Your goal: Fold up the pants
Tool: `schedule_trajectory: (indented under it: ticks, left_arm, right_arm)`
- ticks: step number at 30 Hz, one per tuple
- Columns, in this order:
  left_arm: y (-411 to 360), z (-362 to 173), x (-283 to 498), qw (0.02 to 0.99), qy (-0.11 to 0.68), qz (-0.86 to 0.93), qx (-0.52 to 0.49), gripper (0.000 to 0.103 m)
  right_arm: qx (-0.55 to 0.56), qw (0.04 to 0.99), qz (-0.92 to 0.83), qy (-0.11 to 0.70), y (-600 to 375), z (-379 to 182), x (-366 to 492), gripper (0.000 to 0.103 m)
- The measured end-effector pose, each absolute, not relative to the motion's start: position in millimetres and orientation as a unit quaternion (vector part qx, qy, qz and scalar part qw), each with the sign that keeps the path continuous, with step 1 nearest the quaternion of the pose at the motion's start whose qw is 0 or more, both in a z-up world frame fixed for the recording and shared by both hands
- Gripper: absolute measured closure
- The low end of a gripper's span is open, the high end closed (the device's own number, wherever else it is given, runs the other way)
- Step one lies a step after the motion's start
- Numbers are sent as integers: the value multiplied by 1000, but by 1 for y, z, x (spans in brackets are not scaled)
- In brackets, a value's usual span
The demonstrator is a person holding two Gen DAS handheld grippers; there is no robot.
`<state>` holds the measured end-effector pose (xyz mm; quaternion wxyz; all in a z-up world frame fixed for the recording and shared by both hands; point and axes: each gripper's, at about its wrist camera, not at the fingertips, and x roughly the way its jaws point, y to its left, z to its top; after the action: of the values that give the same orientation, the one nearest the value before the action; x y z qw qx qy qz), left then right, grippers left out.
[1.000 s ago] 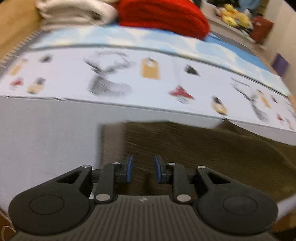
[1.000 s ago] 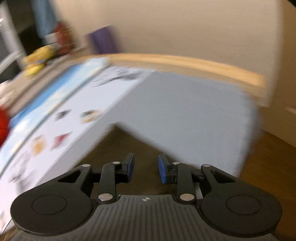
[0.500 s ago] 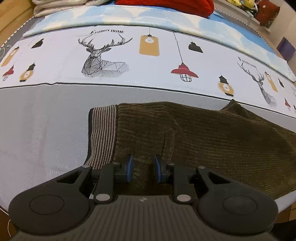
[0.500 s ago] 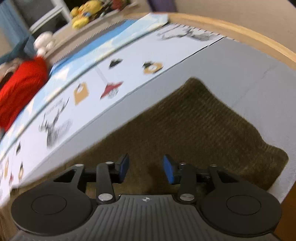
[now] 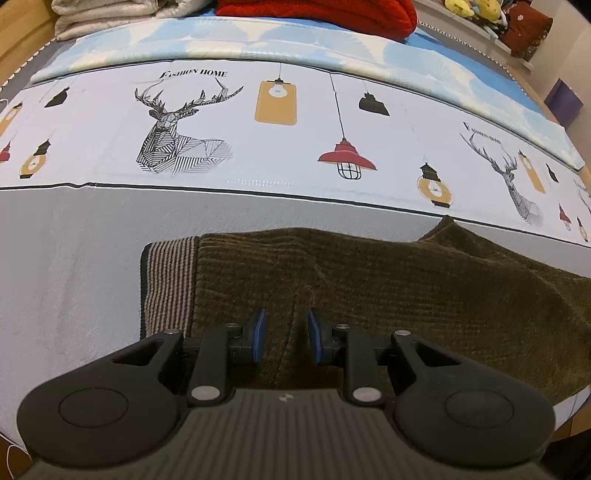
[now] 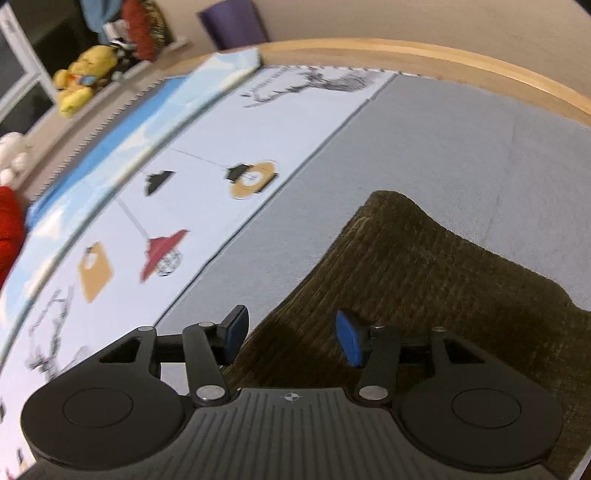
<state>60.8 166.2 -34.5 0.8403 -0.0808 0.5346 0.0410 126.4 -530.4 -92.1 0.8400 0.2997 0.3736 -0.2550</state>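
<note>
Dark olive corduroy pants point(image 5: 406, 288) lie flat on the grey bedsheet point(image 5: 74, 258), their striped waistband point(image 5: 168, 280) at the left end. My left gripper point(image 5: 284, 325) hovers just above the fabric near the waistband, open by a narrow gap with nothing between its blue pads. In the right wrist view the pants' leg end point(image 6: 424, 266) lies on the grey sheet point(image 6: 461, 147), one corner pointing away. Above the pants' far edge my right gripper point(image 6: 291, 325) stands open wide, nothing between its fingers.
A white sheet printed with deer and lamps point(image 5: 258, 155) lies beyond the pants. A red blanket point(image 5: 325, 14) and folded white bedding point(image 5: 110, 14) sit at the far side. A wooden bed frame point(image 6: 406, 48) borders the mattress; a yellow plush toy point(image 6: 81, 81) sits beyond.
Both grippers have come down closer to the pants. The right gripper swung over the leg end and its jaws spread wider. The left gripper's gap is unchanged.
</note>
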Motion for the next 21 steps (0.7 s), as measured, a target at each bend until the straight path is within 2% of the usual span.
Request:
schedule_trajectory:
  ticks: [4,5,6,7,8,9,13,19,21]
  left_arm:
    - [163,-36,64,838,538,43,-78,76]
    - [162,-37,65,838,538,43,-77,76]
    - [162,-37,65,838,539,42,-74,76]
    - [161,-37,66,838,539,41,-73,76]
    - [160,-37,66,838,539,41,-71,76]
    - [159,-37,66,839,538,40,-69,76]
    - [158,-36,65,841,536,38,-72,76]
    - [161,-37,61,838,537,34,-94,76]
    - [164,-37,59,837,537,37,-96,76]
  right_arm:
    - [243,845,-275,389,-521,-97,145,46]
    - [222,847,-281,394,-517,-97,148,49]
    - [206,845,-292,397,-515,-97,149,63]
    - [194,843,-304,400,-513,-97,150,71]
    - [193,842,-309,397,-513,-95,150,89]
    - [204,841,-319,385,-515,-91,147,96]
    - [234,853,-346,314,-524,-73,134,97]
    - [227,860,-323,323,-522,-74,130,94]
    - [204,880,-301,304,-508,-61,127,81]
